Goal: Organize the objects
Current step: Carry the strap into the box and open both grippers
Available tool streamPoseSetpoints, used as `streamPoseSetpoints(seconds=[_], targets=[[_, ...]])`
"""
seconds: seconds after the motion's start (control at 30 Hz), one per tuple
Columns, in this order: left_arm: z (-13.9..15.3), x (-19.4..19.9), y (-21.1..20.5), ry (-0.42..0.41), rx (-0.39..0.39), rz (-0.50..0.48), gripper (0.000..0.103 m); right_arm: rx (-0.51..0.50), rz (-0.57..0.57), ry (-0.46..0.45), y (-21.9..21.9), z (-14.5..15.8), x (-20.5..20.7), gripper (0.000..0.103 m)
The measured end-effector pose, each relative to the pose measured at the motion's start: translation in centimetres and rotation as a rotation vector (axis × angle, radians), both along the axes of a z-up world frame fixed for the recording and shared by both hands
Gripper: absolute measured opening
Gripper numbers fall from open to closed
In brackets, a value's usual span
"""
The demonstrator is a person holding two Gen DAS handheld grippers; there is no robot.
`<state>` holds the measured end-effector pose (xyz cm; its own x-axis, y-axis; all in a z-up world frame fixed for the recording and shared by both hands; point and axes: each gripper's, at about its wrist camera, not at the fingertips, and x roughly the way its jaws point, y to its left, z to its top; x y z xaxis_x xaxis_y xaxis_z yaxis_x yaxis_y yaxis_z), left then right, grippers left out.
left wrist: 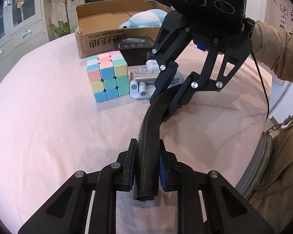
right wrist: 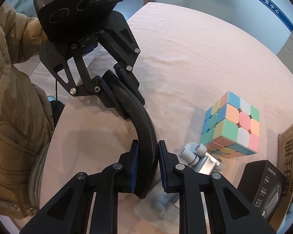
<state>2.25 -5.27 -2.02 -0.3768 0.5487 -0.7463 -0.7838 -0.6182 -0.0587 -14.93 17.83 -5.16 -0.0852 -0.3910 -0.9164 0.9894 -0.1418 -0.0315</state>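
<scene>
Cardboard box: blue plush | left gripper, right gripper: clamping black strap

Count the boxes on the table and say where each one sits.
2. The open cardboard box stands at the far edge, holding a blue plush toy. The small black box stands against its front, behind the cube. Others may be hidden behind the grippers.
</scene>
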Motion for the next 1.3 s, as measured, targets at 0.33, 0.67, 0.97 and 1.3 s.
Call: streamPoseSetpoints(seconds=[0.33,0.67,0.97,1.3], targets=[[4.3,-1.2,0.9,0.080,0.007,-0.065,0.017,-0.014,-0.035,0.070,0.1,3.4,0.7,0.016],[10.4,-10.6,7.1,0.213,-0.004,-0.202,0.017,0.018,-0.169,0.171,2.6,7.9,-1.7,0.016],[11.4,-22.5,13.7,0.222,-0.040,-0.227,0.018,0.034,-0.283,0.182,10.8,13.4,-15.2,0.016],[7.9,-29.9,17.2,0.192,-0.116,-0.162,0.021,0.028,-0.394,0.143,13.9,8.9,-22.8,0.017]])
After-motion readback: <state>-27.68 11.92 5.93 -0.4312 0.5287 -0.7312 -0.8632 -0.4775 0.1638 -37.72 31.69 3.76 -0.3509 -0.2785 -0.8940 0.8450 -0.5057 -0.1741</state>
